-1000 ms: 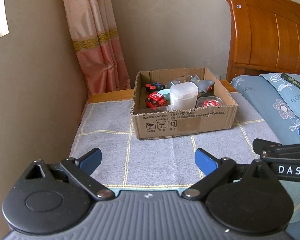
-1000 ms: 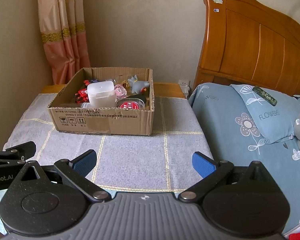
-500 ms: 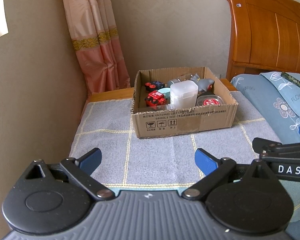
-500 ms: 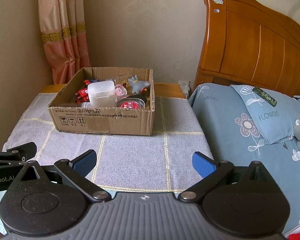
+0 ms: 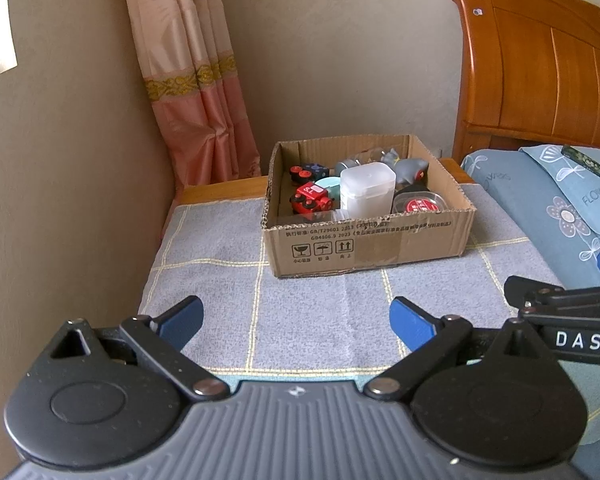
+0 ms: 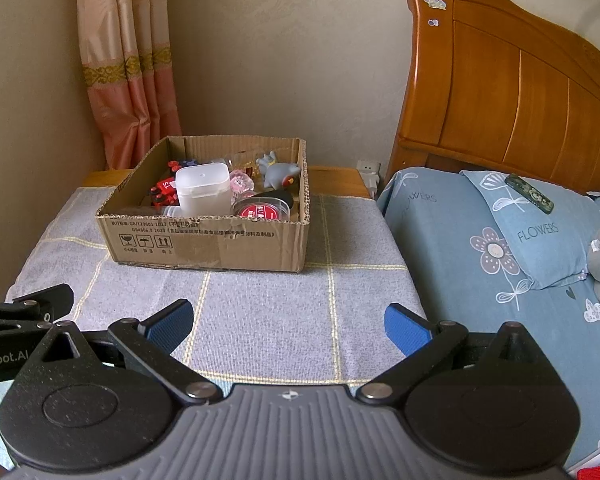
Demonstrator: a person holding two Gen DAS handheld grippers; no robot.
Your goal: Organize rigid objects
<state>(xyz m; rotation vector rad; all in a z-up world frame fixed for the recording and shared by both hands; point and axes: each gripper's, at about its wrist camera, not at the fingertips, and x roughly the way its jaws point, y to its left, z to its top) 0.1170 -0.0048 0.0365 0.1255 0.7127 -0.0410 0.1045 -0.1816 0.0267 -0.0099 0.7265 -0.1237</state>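
A shallow cardboard box (image 5: pixel 364 244) (image 6: pixel 208 240) stands toward the back of a cloth-covered bedside table. Inside lie a white translucent container (image 5: pixel 366 190) (image 6: pixel 204 194), a red toy vehicle (image 5: pixel 310 199) (image 6: pixel 164 190), a round red-labelled tin (image 5: pixel 420 204) (image 6: pixel 262 210), a grey animal figure (image 5: pixel 410 168) (image 6: pixel 280 172) and other small items. My left gripper (image 5: pixel 296 314) hangs open above the table's near edge, well short of the box, with nothing between its fingers. My right gripper (image 6: pixel 288 320) is open and empty too, beside the left one.
A grey checked cloth (image 5: pixel 312 312) (image 6: pixel 260 312) covers the table. A wall (image 5: pixel 60 160) and pink curtain (image 5: pixel 196 92) close the left side. A bed with blue floral bedding (image 6: pixel 500 260) and a wooden headboard (image 6: pixel 500 92) borders the right. A dark patterned bar (image 6: pixel 529 193) lies on the pillow.
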